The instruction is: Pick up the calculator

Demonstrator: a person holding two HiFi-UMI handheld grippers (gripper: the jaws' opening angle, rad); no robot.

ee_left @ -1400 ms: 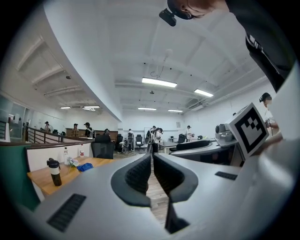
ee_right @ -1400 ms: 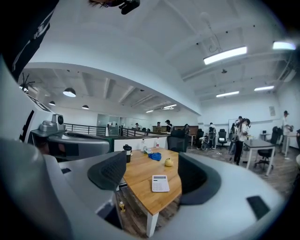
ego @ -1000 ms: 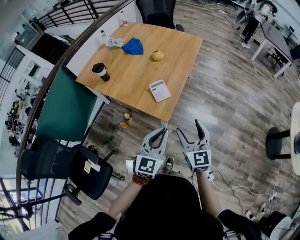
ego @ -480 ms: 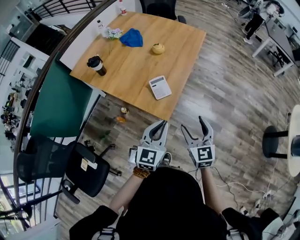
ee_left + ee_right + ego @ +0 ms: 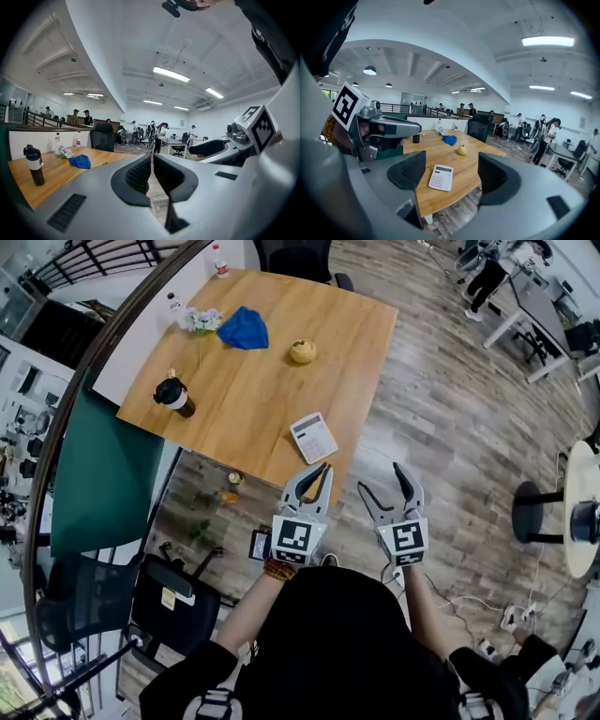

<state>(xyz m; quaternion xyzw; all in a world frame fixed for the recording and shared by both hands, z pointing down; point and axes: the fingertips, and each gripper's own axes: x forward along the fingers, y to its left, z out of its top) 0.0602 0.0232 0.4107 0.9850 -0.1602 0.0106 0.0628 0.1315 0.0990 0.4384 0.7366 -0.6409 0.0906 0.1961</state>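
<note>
Lying on the table (image 5: 246, 381), the calculator (image 5: 313, 437) faces right gripper (image 5: 381, 480), jaws apart (left gripper (image 5: 319, 472) closed, empty).

No legible text, brand or number, not even on the calculator (image 5: 441, 177).

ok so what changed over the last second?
Both grippers have closed in on the wooden table. The left gripper now reaches its near edge, just short of the white calculator; the right gripper is beside it over the floor. Nothing taken hold of or let go. Unchanged: left jaws shut, right jaws open and empty; calculator, black cup, blue cloth and round yellow object unmoved.
</note>
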